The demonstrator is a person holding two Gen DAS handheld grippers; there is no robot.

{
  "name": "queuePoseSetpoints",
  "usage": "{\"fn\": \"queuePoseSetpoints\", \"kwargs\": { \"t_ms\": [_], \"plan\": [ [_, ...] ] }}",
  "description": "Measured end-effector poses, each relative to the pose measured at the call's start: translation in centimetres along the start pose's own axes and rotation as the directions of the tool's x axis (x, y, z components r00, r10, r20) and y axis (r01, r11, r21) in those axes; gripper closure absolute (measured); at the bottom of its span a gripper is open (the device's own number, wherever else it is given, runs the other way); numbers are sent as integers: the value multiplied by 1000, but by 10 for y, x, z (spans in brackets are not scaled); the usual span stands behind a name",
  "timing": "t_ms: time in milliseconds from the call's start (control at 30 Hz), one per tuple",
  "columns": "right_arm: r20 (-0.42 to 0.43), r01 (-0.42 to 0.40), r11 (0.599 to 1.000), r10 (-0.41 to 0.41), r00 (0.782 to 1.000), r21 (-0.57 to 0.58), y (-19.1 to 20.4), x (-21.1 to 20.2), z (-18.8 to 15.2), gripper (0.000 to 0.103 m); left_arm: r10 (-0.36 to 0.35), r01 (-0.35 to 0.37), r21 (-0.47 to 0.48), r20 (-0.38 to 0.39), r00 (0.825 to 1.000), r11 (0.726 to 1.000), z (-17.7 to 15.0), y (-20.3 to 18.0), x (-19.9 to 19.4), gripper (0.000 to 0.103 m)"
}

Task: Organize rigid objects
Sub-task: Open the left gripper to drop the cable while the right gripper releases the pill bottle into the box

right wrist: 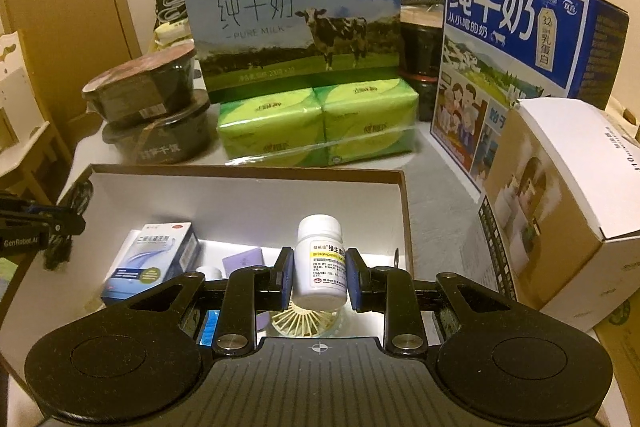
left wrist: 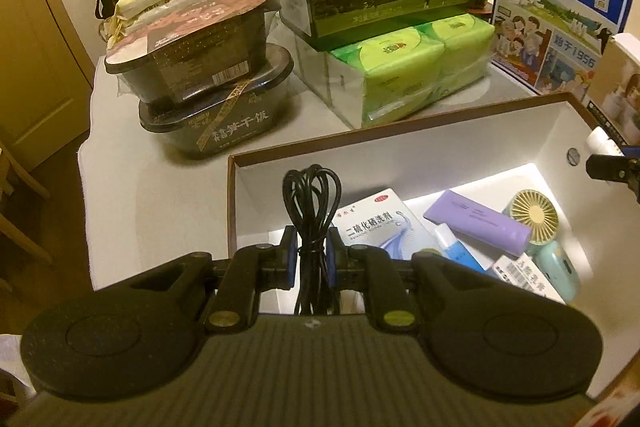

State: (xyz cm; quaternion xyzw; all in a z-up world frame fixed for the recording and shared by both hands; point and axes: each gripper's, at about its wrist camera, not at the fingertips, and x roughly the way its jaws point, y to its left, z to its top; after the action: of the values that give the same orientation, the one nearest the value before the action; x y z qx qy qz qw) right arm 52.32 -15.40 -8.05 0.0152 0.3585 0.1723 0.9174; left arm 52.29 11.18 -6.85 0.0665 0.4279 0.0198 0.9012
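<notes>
Both grippers are clamped: the left gripper (left wrist: 312, 251) pinches a limp coiled black cable (left wrist: 311, 203), the right gripper (right wrist: 319, 273) a light, rigid, likely slippery pill bottle (right wrist: 320, 259) at mid-body, above the open box (right wrist: 248, 171).

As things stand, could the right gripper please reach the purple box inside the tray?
Probably not yet: the right gripper is shut on the white bottle, so it has no free jaws. The purple box lies uncovered in the tray just below.
</notes>
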Motion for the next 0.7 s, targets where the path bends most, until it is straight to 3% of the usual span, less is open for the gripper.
{"fn": "queuePoseSetpoints", "kwargs": {
  "t_ms": [333,700],
  "plan": [
    [7,-1,1000,1,1000,5,-3,6,2,76,-2,2,13,1,1000,1000,-2,-2,9,85],
    [8,10,1000,-10,1000,-12,-4,13,6,76,-5,5,17,9,1000,1000,-7,0,6,71]
  ]
}}
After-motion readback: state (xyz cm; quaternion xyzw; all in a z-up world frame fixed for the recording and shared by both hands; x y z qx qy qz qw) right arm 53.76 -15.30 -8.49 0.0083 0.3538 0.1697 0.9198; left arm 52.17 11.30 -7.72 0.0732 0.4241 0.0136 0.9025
